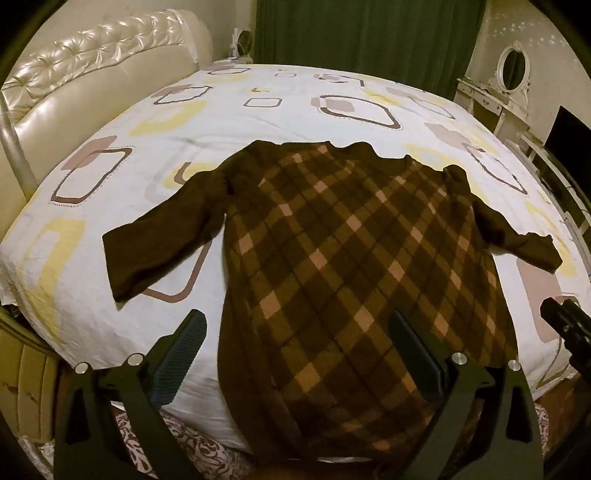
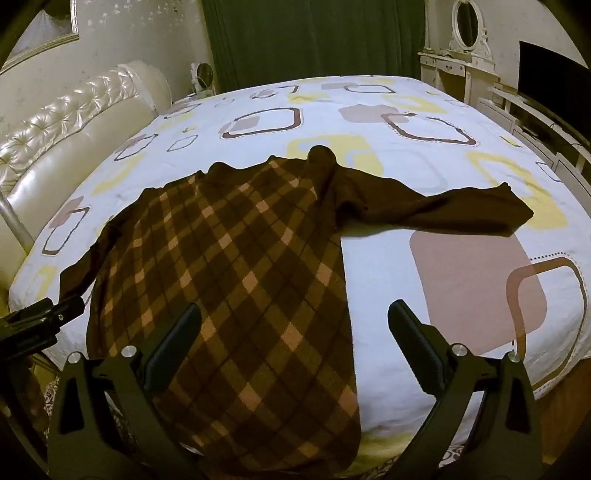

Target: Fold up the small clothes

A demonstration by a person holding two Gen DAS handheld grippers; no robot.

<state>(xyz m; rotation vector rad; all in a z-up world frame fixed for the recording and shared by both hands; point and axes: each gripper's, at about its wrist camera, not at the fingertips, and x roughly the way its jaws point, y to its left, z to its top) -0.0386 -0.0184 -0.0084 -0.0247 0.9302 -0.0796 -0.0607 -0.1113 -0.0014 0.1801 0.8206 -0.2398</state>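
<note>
Left tongs (image 1: 295, 332): spread wide apart, nothing clamped, hanging over the near left edge of the sweater, one finger above the sheet and one above the fabric.
Right tongs (image 2: 293, 326): spread wide apart, nothing clamped, over the near right edge of the sweater; whether either pair touches the cloth cannot be told.
Sweater (image 1: 354, 251): brown with a tan diamond check, lying flat on the bed, both plain brown sleeves out to the sides, near end draped over the bed edge.
Bed (image 1: 229, 122): white sheet with brown and yellow squares; bare around the sweater.
Surroundings: padded cream headboard (image 1: 85, 77) at left, green curtain (image 1: 369, 33) behind, white dresser with oval mirror (image 1: 511, 70) at right, dark screen (image 2: 546, 70) beside it.
Obstructions: none on the sweater.
Hidden or unclear: sweater's near end is cut off behind the tongs; the right sleeve is rumpled at the shoulder; small round object (image 1: 243, 40) by the headboard is not identifiable.
</note>
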